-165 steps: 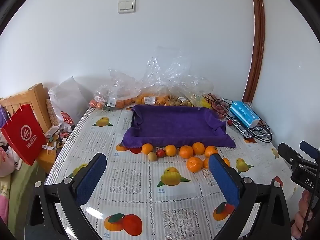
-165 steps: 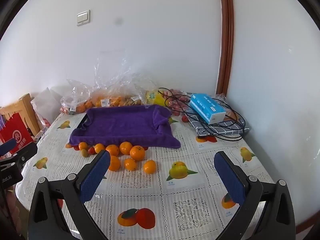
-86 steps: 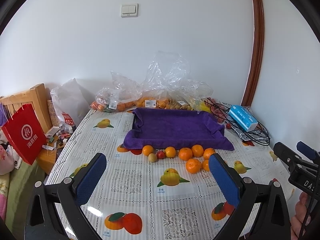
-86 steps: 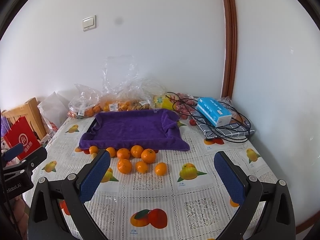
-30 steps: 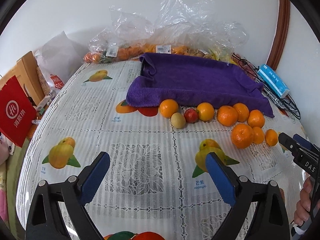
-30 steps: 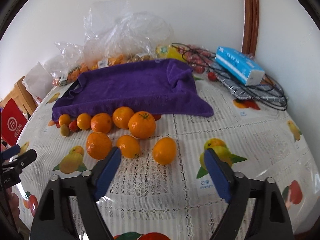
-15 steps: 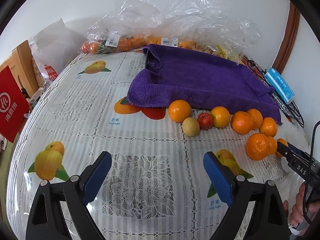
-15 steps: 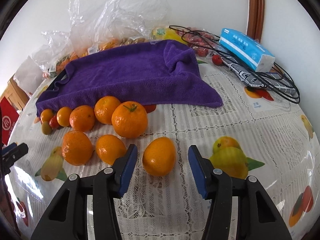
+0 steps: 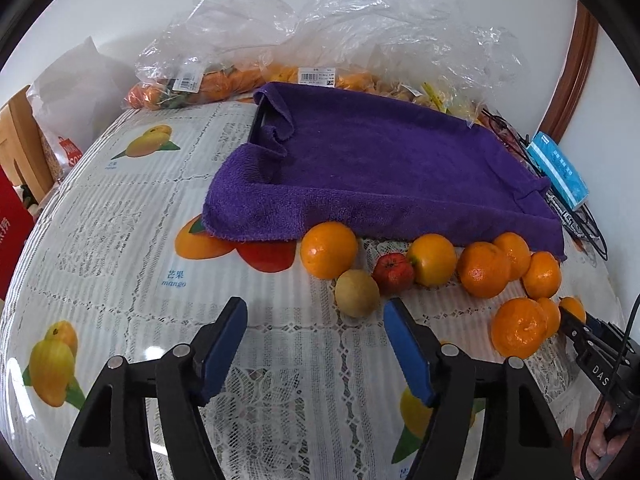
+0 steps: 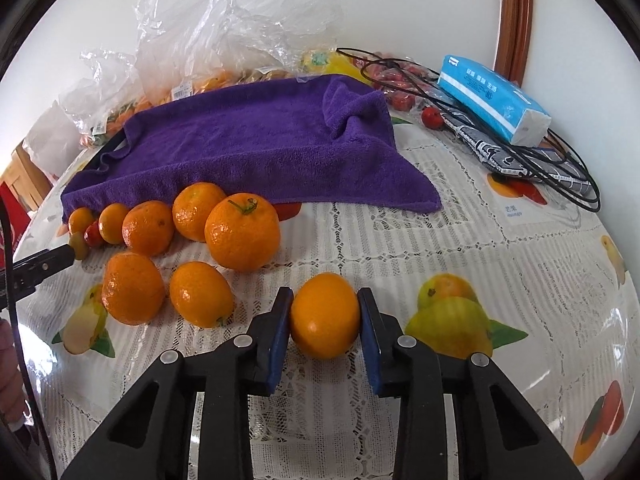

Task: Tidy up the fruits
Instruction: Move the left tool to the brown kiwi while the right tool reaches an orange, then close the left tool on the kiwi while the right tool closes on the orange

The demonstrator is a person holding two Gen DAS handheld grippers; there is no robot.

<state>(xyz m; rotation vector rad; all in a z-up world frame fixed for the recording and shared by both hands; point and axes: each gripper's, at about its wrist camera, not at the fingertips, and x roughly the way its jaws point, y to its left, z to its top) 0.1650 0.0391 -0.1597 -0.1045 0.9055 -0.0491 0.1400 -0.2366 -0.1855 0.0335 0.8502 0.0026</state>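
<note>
My right gripper (image 10: 324,312) is shut on a small orange (image 10: 325,316) that rests on the tablecloth, both blue pads pressing its sides. Beyond it lie several more oranges (image 10: 242,232) in front of a purple towel (image 10: 256,144) draped over a tray. In the left wrist view my left gripper (image 9: 316,320) hovers low over the cloth, its jaws closing with nothing between them. Just ahead of its right finger sit a yellow-green fruit (image 9: 357,293), a small red fruit (image 9: 393,273) and an orange (image 9: 329,249). The purple towel (image 9: 380,168) lies behind them.
Clear plastic bags of fruit (image 9: 320,40) line the wall behind the tray. A blue tissue pack (image 10: 492,98) lies on black cables and a checked cloth at the right. A red bag (image 9: 12,232) and wooden furniture stand off the table's left edge.
The right gripper closed onto the small orange. The left gripper moved forward and down toward the left end of the fruit row, and its jaws narrowed.
</note>
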